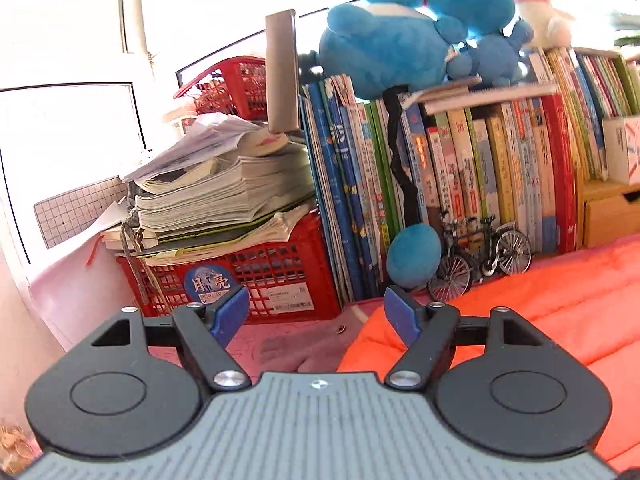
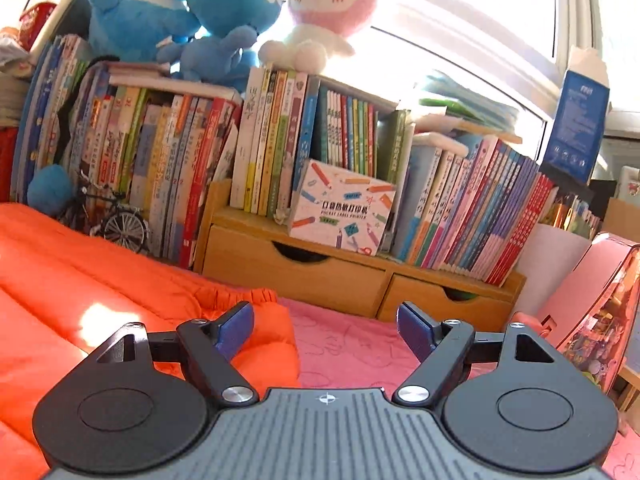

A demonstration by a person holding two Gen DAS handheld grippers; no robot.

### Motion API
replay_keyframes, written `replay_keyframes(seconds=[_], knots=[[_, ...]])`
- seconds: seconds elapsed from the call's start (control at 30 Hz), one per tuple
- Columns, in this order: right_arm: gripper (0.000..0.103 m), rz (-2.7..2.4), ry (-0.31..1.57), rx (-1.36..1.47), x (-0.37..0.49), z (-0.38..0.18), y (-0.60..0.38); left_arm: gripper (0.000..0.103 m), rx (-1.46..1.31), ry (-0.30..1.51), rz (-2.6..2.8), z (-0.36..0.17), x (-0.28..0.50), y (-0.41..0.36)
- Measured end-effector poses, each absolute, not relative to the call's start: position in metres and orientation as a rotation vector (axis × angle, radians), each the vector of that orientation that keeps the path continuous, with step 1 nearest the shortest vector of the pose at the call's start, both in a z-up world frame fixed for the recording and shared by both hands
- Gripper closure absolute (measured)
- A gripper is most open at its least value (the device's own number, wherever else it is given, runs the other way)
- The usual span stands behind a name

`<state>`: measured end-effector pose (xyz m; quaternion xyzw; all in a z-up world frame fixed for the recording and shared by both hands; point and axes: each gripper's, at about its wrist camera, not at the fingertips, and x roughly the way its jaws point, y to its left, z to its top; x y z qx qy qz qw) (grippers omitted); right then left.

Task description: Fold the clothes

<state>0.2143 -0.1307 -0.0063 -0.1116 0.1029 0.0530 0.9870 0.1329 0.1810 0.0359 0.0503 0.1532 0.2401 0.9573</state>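
Orange padded garment (image 1: 540, 312) lies spread across the pink tabletop (image 1: 288, 344), puffy and quilted, filling the right side of the left wrist view and the left side of the right wrist view. Left gripper (image 1: 316, 312) hangs over the garment's near left edge with its blue pads (image 1: 230, 312) set wide apart, nothing pinched between them; the right pad sits above orange cloth, the left one above bare pink surface. Right gripper (image 2: 325, 326) stands wide as well, empty, its left pad over the garment's bunched, gathered end (image 2: 236, 300) and its right pad over the pink tabletop (image 2: 352, 344). Behind the garment runs a crowded row of books (image 1: 480, 168), with a small model bicycle (image 1: 476, 252) parked just beside the cloth's far edge. Blue plush toys (image 1: 400, 40) sit on top of the books, a pink-and-white one (image 2: 324, 20) next to them. Off to the left, a red crate (image 1: 248, 280) carries a heap of papers (image 1: 216, 196). Wooden drawers (image 2: 320, 276) sit under the books on the right, a colourful box (image 2: 344, 208) leaning on top.
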Motion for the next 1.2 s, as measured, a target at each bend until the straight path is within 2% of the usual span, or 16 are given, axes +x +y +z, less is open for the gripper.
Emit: replay_keyframes(seconds=[0.07,0.13,0.23,0.43,0.6,0.83,1.2], knots=[[0.007,0.178,0.167,-0.078,0.203,0.009,-0.129,0.024,0.040,0.270,0.464,0.040,0.129,0.164],[0.000,0.286,0.149,0.083,0.194,0.020,-0.121,0.018,0.053,0.235,0.479,0.037,0.131,0.138],[0.000,0.345,0.139,0.110,0.188,0.018,-0.094,0.018,0.093,0.251,0.502,0.022,0.142,0.108],[0.000,0.262,0.206,-0.060,0.190,-0.017,-0.046,0.016,0.103,0.392,0.583,-0.020,0.167,0.095],[0.000,0.242,0.248,-0.156,0.190,-0.048,-0.035,0.015,0.321,0.404,0.616,-0.046,0.177,0.076],[0.000,0.220,0.351,-0.239,0.205,-0.053,-0.018,0.015,0.289,0.508,0.582,-0.052,0.189,0.087],[0.000,0.217,0.392,-0.268,0.211,-0.054,-0.012,0.015,0.234,0.568,0.544,-0.056,0.193,0.098]])
